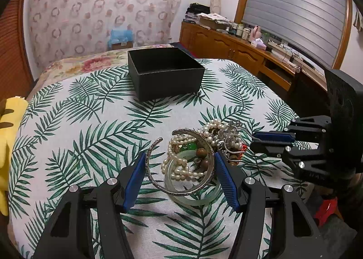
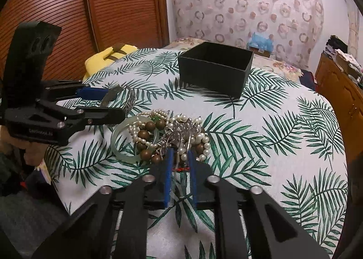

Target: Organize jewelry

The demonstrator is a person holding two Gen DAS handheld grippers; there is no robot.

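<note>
On leaf-print bench [image 1: 68,123], jewelry heap [image 1: 202,145] well short of empty black box [image 1: 165,73], its destination. Left tool [image 1: 179,175] spread wide around silver bangle [image 1: 158,182], not yet pinching. Right tool [image 2: 180,163] nearly clenched on thin piece at heap's edge; grip uncertain.

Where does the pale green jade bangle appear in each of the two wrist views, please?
Left wrist view: the jade bangle lies low in the middle, at the near edge of the jewelry pile, between the open fingers of the left claw.
Right wrist view: the bangle sits left of centre, on the pile's left side, below the left claw.
Shared landmark: the black box beyond the pile.
</note>
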